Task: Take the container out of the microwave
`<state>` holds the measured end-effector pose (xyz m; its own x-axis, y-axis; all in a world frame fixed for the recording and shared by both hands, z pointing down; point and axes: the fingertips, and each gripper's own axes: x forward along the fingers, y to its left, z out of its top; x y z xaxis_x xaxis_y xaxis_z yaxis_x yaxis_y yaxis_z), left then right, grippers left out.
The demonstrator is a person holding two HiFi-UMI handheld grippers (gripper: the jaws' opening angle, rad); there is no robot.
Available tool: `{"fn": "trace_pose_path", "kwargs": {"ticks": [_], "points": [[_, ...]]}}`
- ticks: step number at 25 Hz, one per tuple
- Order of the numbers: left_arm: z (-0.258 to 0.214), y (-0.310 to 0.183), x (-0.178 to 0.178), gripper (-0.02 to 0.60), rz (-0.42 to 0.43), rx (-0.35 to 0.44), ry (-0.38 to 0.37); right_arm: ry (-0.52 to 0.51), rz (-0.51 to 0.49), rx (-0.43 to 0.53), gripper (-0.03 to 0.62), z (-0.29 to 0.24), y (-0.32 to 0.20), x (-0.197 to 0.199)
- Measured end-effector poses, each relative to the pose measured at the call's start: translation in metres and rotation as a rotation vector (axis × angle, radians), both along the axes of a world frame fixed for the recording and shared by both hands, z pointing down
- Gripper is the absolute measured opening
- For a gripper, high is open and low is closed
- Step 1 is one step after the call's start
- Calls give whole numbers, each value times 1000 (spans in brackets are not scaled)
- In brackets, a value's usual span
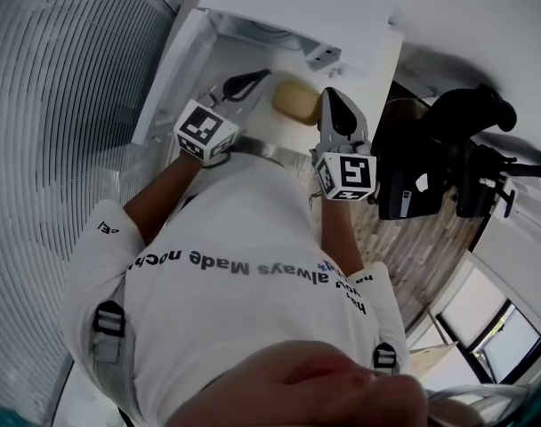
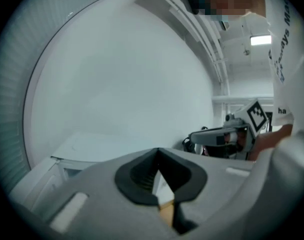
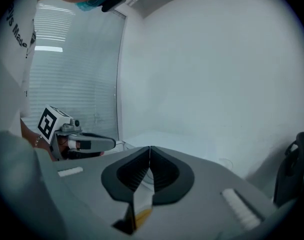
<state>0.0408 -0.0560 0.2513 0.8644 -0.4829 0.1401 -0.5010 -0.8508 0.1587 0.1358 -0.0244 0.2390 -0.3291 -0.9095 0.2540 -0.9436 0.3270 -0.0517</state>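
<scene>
From the head view, a tan container (image 1: 295, 101) lies on a white surface in front of the white microwave (image 1: 288, 7). My left gripper (image 1: 255, 77) hangs just left of it and my right gripper (image 1: 335, 94) just right of it, both raised above the surface. Each is shut with nothing held. In the left gripper view the left gripper (image 2: 158, 150) has its tips together, with a sliver of the tan container (image 2: 166, 211) showing below. The right gripper (image 3: 149, 148) looks the same in its own view, above a tan sliver (image 3: 142, 215).
Window blinds (image 1: 57, 78) fill the left side. A black chair with equipment (image 1: 448, 149) stands at the right on a wooden floor (image 1: 413, 247). A white panel (image 1: 168, 69) flanks the surface on the left. White walls face both gripper cameras.
</scene>
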Motion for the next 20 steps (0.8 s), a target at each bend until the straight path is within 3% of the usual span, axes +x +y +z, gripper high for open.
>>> {"fn": "trace_pose_path", "kwargs": {"ticks": [20], "points": [[-126, 30, -5, 4, -1, 68, 81, -2, -44, 101, 3, -121, 19, -52]]}}
